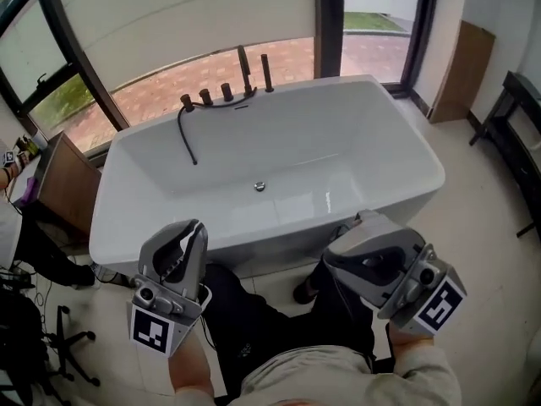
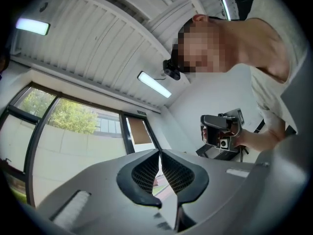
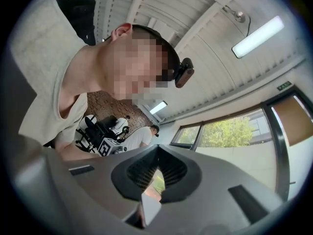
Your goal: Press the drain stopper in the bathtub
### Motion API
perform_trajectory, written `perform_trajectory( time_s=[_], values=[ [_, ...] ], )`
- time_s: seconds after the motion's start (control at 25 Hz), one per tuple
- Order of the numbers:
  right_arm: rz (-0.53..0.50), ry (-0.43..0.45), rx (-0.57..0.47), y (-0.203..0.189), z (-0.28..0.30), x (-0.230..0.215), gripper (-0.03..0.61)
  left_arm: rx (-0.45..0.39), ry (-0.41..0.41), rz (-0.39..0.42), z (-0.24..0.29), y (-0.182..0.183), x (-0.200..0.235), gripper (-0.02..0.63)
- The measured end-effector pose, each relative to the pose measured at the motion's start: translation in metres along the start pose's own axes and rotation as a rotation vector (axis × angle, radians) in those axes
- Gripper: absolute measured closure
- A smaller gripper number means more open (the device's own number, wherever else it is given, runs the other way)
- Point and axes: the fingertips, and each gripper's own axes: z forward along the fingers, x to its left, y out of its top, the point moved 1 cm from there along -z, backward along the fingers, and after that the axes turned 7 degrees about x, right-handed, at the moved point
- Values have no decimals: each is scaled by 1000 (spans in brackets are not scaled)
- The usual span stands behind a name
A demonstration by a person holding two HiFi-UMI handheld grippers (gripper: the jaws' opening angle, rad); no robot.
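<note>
Sitting closed, left tongs, right tongs, drain stopper tiny

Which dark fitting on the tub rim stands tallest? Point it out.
The second post from the right: it tops the end post, and the three knobs left of it are stubby.

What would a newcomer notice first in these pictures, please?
The big white bathtub fills the middle of the head view, its small drain stopper on its floor. Below it, the left gripper and right gripper hover outside the tub, fingers together, holding nothing.
</note>
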Motion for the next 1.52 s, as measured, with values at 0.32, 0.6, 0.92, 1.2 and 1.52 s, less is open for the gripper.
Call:
perform_trajectory(
  time_s=[0.32, 0.6, 0.92, 1.2, 1.52],
  values=[
    [-75, -39, -39, 32, -10, 5, 577, -129, -31, 138, -32, 71, -34, 606],
    [-120, -22, -7, 28, -11, 17, 577, -147, -13, 211, -45, 82, -38, 606],
    [-110, -7, 40, 8, -8, 20, 577, -108, 6, 212, -42, 69, -30, 606],
    [-113, -18, 47, 5, -9, 18, 577, -100, 18, 198, -44, 66, -26, 606],
    [-147, -16, 38, 10, -9, 21, 575, -111, 10, 210, -45, 70, -31, 606]
  ],
)
